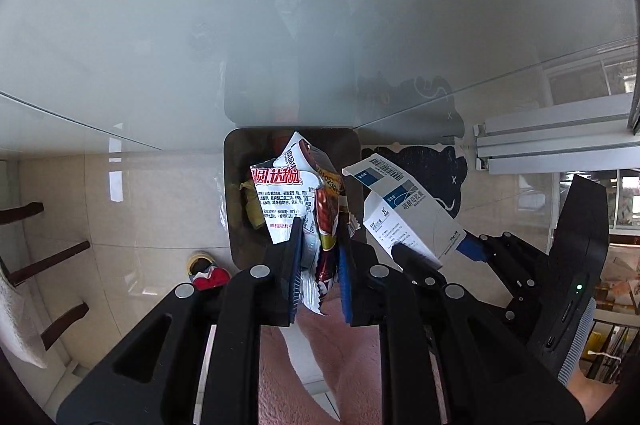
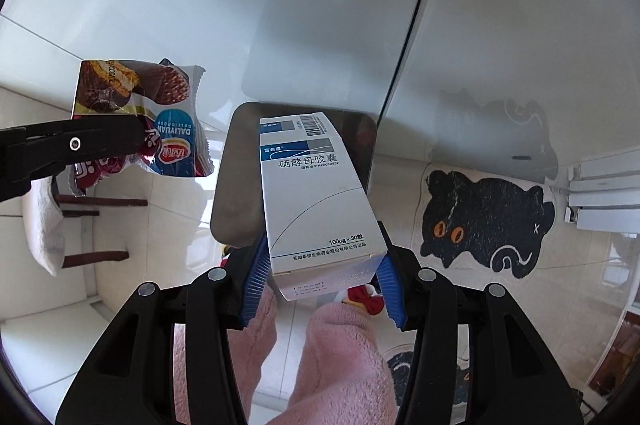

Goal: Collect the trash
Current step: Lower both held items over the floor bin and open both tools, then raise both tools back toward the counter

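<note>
- The left gripper (image 1: 319,265) has its fingers (image 1: 291,265) clamped on a crumpled snack wrapper (image 1: 298,201), held in the air above the trash bin (image 1: 236,193) on the floor.
- The right gripper (image 2: 322,285) pinches a white and blue medicine box (image 2: 316,201) between blue pads, also over the bin.
- Beyond lies the frosted glass tabletop (image 1: 280,5).
- A black cat mat (image 2: 484,221) lies on the floor tiles, right of the bin.

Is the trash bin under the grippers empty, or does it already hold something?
Not empty: the left wrist view shows yellowish scraps inside the trash bin, beside the snack wrapper held above it.
</note>
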A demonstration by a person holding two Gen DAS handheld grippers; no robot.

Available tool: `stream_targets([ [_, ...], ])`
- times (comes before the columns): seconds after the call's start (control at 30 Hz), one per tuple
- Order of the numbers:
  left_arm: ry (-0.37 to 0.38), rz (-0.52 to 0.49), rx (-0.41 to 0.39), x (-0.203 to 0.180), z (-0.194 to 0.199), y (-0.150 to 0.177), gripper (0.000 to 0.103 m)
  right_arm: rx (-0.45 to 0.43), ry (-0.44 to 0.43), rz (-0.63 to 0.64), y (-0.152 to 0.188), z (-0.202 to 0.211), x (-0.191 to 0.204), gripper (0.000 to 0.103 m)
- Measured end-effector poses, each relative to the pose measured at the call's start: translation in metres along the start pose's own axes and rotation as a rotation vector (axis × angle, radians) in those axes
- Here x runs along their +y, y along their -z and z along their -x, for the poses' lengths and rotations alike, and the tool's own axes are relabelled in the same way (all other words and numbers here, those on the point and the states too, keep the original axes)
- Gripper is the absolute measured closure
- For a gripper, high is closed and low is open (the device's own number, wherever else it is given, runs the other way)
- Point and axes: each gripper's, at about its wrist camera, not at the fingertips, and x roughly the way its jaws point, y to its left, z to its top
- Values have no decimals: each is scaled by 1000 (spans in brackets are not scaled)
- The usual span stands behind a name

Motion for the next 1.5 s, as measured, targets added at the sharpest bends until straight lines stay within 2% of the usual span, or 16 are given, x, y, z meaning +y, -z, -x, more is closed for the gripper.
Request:
stream_targets([
  [0.23,-2,29,7,6,-6,-5,79,16,-13,9,-5,-9,5,51],
  [0.33,-12,29,2,7,-5,-5,73,12,-17,15,-6,-9,6,43],
  [0.37,-13,29,2,8,-5,-5,71,8,-23,12,-6,-8,6,34],
  [0.43,-11,30,-1,8,-3,-6,63,-1,-34,11,-8,-8,5,31],
  [0.47,-11,30,-4,9,-1,-7,59,-2,-32,15,-9,-7,5,26],
  [0.5,-13,32,-8,9,-1,-7,51,-5,-34,18,-10,-7,5,18],
  [0.53,-16,32,-12,9,0,-7,43,-7,-33,22,-11,-5,6,14],
  [0.6,-18,33,-19,9,3,-8,35,-6,-30,36,-12,-4,7,6],
  [0.73,-26,25,-36,7,11,-7,24,-3,-28,58,-9,3,5,4],
  [0.83,-33,17,-55,4,23,-5,19,-4,-38,45,-6,14,2,4],
  [1.0,-35,15,-110,2,60,2,12,-22,-68,36,-2,49,-5,4],
  [1.13,-49,4,-172,-3,101,12,8,-73,-106,34,-1,92,-10,3],
  [1.23,-56,-18,-231,-10,137,19,8,-138,-131,39,-3,132,-13,3],
  [1.5,-26,-36,-413,-17,229,19,8,-369,-127,97,-18,236,-12,4],
])
